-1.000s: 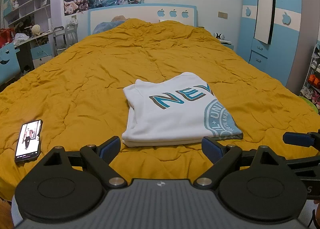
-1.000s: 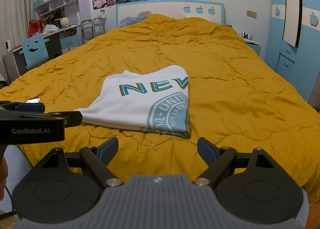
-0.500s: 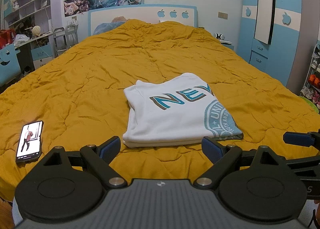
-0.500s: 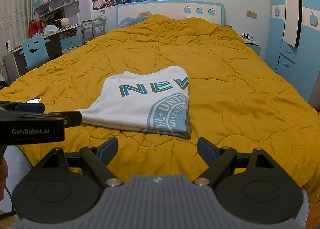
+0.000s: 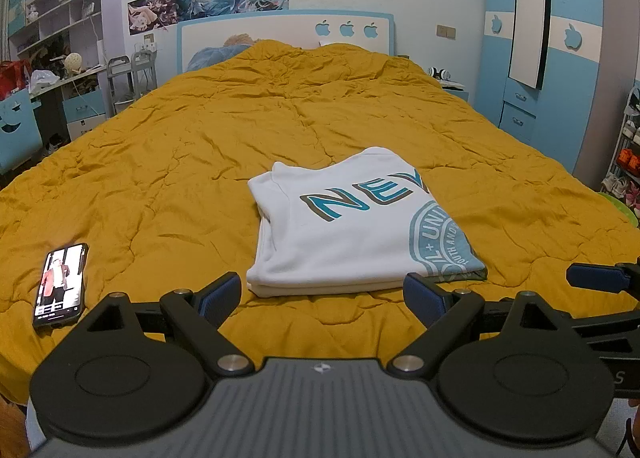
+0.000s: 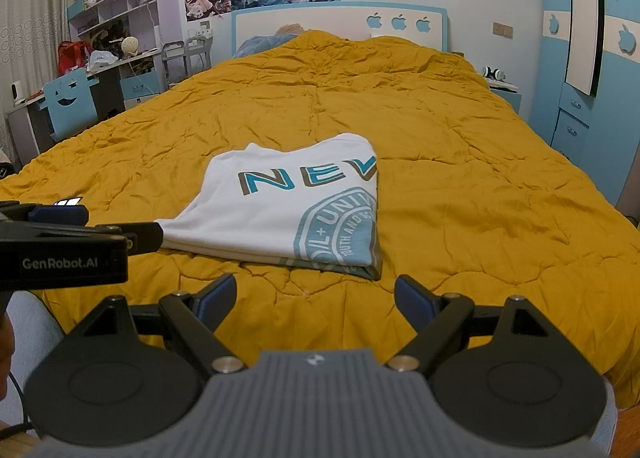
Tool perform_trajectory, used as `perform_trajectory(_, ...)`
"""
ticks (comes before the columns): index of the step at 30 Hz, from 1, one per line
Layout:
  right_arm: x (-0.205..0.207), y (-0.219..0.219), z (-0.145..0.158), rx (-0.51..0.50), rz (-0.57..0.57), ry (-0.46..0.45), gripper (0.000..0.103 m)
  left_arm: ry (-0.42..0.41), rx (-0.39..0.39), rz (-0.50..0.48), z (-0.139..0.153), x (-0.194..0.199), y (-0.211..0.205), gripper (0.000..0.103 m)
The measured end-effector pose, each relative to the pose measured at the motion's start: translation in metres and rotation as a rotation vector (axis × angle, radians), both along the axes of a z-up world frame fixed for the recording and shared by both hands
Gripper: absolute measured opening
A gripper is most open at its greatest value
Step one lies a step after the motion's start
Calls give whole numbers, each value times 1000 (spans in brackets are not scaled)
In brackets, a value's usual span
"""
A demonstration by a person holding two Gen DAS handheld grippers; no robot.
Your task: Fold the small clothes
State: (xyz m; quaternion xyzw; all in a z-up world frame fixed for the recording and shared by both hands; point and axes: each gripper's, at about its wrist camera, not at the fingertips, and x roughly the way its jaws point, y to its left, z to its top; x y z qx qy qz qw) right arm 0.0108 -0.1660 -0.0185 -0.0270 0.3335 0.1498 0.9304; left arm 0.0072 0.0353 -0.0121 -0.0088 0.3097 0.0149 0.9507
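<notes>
T-shirt [image 5: 352,234] lay folded into a tidy rectangle on the yellow quilt [image 5: 180,162], so I judged the folding about finished. Both my left gripper [image 5: 322,294] and right gripper [image 6: 316,294] hung open and empty just short of it. Any next move called only for smoothing. A phone [image 5: 60,284] lay well aside, blocking nothing.
</notes>
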Motion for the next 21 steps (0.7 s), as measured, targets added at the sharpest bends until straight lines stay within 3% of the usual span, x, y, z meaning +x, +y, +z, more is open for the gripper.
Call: perform_trajectory(21, -1, 2, 3, 1, -3, -5, 82, -4, 30, -13, 5, 1, -5, 103)
